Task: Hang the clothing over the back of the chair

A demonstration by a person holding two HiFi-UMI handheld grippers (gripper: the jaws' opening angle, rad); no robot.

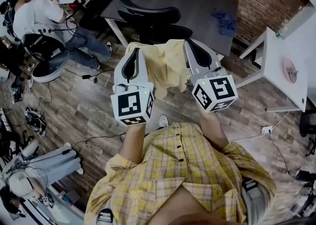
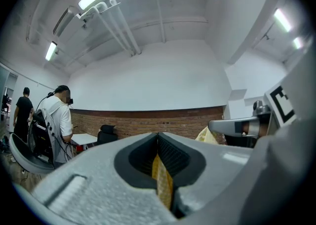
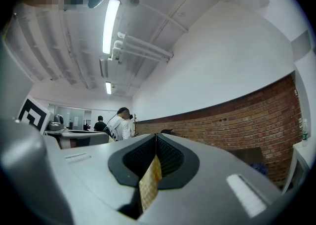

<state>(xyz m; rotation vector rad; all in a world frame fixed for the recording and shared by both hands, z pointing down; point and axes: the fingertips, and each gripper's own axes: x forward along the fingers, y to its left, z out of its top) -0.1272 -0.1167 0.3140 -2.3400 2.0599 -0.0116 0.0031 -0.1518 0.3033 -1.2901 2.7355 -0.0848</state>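
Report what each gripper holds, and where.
Left gripper and right gripper are each shut on the yellow garment, at its upper edge, one toward each side.

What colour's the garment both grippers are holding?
Pale yellow. The garment shows best in the head view.

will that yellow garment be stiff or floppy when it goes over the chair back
Probably floppy: the yellow garment sags in folds between the left claw and right claw. Likely light, since thin pinched edges hold it.
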